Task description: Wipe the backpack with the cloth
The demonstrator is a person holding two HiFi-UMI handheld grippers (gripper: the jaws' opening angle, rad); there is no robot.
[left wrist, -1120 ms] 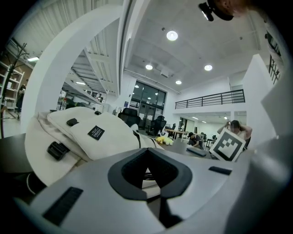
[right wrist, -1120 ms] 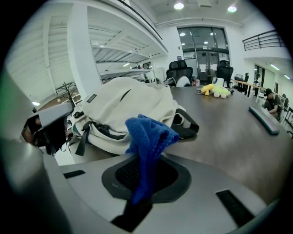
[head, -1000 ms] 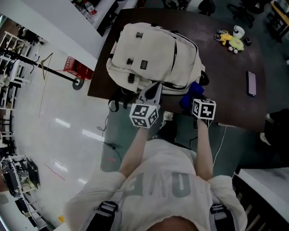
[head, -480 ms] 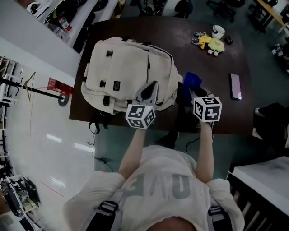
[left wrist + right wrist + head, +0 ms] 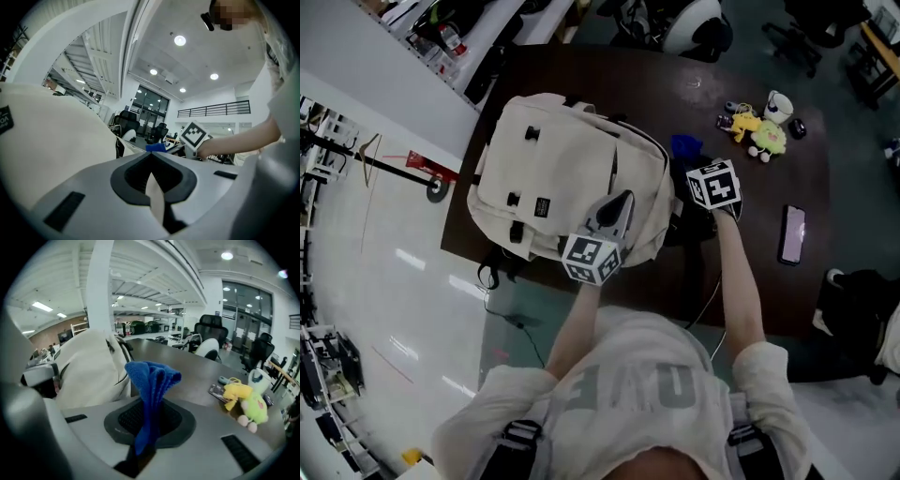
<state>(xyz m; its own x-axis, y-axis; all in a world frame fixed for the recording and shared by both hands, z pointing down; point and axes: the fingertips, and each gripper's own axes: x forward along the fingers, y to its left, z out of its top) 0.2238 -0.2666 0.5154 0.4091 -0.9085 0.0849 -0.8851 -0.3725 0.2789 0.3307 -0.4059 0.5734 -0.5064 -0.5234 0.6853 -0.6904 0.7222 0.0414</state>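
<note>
Cream backpack [image 5: 562, 173] lies flat on the dark bench [image 5: 675, 89], left of centre. Left tool [image 5: 614, 211] is clenched on its near edge, a cream strip between the jaws. Right tool [image 5: 147, 437] grasps the blue cloth [image 5: 151, 380], bunched upright, just beside the backpack's right side. Plush toy [image 5: 764, 131] and phone [image 5: 792, 234] lie farther right.

The head view looks steeply down from above the person's shoulders, far enough off to take in the dark table [image 5: 675, 98], the cream backpack [image 5: 562, 169], the left gripper [image 5: 617, 208] and the right gripper [image 5: 692, 161].

The left gripper view sits low behind its own jaws, close against the backpack [image 5: 51, 136]. It faces across the room and up toward the ceiling [image 5: 197, 56] — it also catches the blue cloth [image 5: 155, 147] and the other gripper's marker cube [image 5: 193, 135].

The right gripper view looks along its jaws over the table [image 5: 187, 366], with the cloth [image 5: 152, 385] filling its near centre.

All three views share the backpack [image 5: 89, 366]. The head view and right gripper view share the yellow plush toy [image 5: 766, 138] [image 5: 243, 404].
</note>
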